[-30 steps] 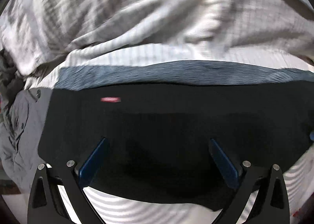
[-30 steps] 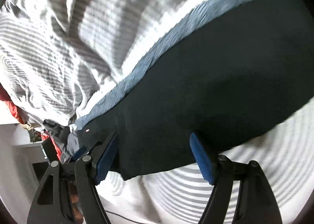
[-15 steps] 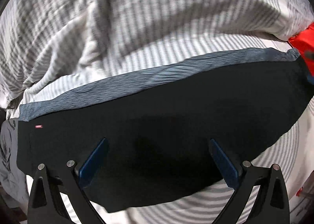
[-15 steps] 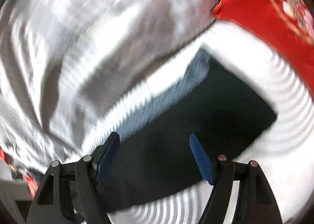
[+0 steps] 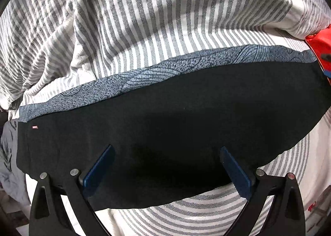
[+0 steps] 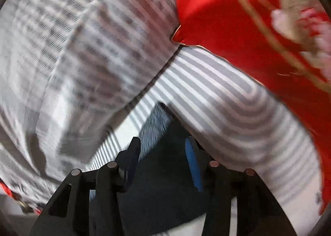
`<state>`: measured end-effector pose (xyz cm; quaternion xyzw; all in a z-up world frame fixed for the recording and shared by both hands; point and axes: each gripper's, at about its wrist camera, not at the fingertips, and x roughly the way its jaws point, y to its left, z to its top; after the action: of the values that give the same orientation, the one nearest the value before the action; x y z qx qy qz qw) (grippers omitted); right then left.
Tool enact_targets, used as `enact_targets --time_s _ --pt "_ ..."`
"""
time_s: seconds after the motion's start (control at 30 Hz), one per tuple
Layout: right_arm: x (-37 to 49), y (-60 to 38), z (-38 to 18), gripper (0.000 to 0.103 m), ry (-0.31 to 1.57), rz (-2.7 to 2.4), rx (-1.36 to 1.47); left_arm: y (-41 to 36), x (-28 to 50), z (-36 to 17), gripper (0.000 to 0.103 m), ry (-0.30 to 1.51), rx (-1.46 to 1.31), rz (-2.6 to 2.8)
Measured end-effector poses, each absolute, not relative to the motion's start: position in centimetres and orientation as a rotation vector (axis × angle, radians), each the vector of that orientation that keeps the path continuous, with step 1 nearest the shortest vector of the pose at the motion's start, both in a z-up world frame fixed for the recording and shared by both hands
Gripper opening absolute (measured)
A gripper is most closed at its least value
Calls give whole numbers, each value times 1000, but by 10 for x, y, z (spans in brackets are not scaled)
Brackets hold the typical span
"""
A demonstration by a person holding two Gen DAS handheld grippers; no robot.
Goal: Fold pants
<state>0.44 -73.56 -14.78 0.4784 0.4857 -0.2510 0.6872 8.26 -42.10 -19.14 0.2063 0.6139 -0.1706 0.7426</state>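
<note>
Beneath open left hand-held gripper (image 5: pixel 165 165), black pants (image 5: pixel 165 116)

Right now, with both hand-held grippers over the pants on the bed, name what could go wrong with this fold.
1. The right hand-held gripper is closing at the far end of the black pants; it may pinch the striped sheet along with the cloth.
2. The left hand-held gripper stands open above the middle, gripping nothing, so a one-sided pull could skew the fold.
3. The red pillow lies close to that end and could catch the pants.
</note>
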Motion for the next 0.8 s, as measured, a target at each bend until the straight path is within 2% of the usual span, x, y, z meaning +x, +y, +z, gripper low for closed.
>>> enact_targets --time_s 0.1,0.13,0.2,0.33,0.47,0.8 --pt "-9 -715 -136 53 1113 -516 1005 -426 83 -190 103 1341 450 -369" --pt "-15 -710 -142 56 1147 -506 992 -428 83 -191 103 1346 453 -369" --pt "-27 -708 -162 55 1210 -488 1031 -433 81 -195 103 1357 462 -366" --pt "-49 -713 -153 55 1072 -428 1199 -442 74 -190 103 1335 465 -385" --pt "-81 -705 -154 56 1020 -368 1332 -452 74 -188 103 1335 449 -379" --pt "-109 -703 -180 56 967 -346 1384 -511 100 -188 103 1268 385 -352"
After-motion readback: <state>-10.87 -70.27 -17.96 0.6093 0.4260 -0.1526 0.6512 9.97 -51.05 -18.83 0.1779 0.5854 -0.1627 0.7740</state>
